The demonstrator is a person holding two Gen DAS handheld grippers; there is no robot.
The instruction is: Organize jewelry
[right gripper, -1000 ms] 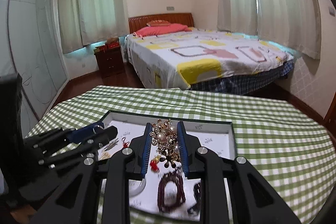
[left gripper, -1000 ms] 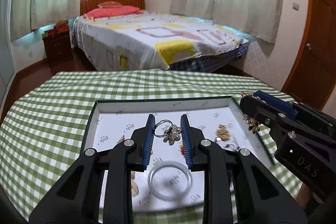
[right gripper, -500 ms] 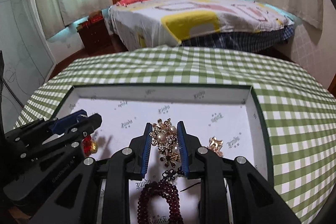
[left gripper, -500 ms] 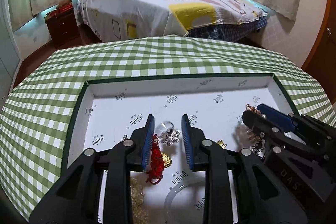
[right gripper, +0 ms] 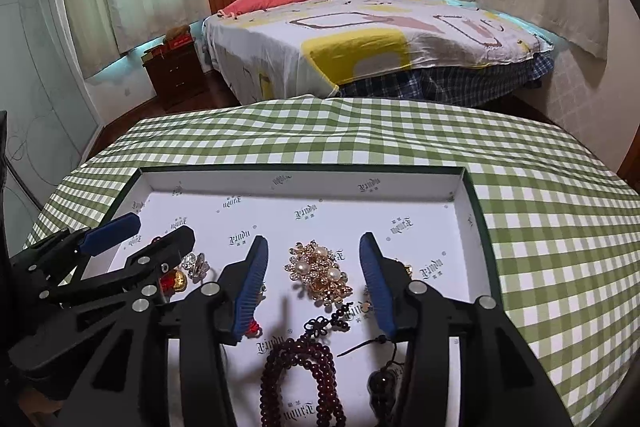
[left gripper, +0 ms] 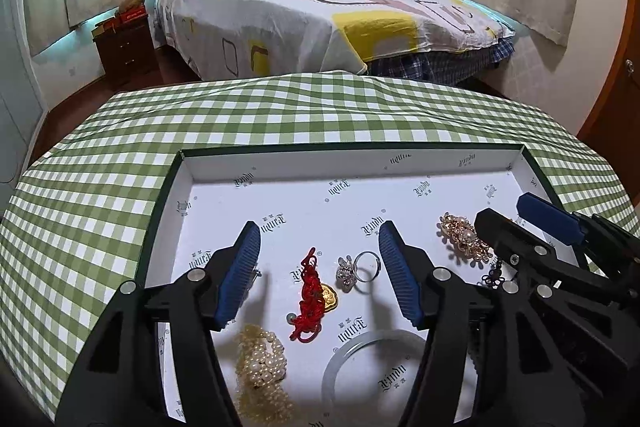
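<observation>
A shallow white-lined box (left gripper: 400, 183) (right gripper: 456, 195) lies on the green checked table. My left gripper (left gripper: 318, 255) is open above it; a silver ring with a crystal flower (left gripper: 356, 269) and a red knotted charm with a gold piece (left gripper: 312, 297) lie between its fingers. My right gripper (right gripper: 312, 263) is open; a gold and pearl brooch (right gripper: 320, 273) (left gripper: 464, 241) lies on the box floor between its fingers. A pearl bracelet (left gripper: 260, 359), a pale jade bangle (left gripper: 372, 371) and dark red prayer beads (right gripper: 304, 375) also lie in the box.
The green checked tablecloth (left gripper: 320, 115) surrounds the box. Beyond the table stand a bed (left gripper: 320, 15), a wooden nightstand (left gripper: 124, 47) and curtained windows. A brown door (left gripper: 616, 75) is at the right.
Both grippers have opened. The left one let go of the silver ring and the right one let go of the brooch; both pieces now lie on the box floor.
</observation>
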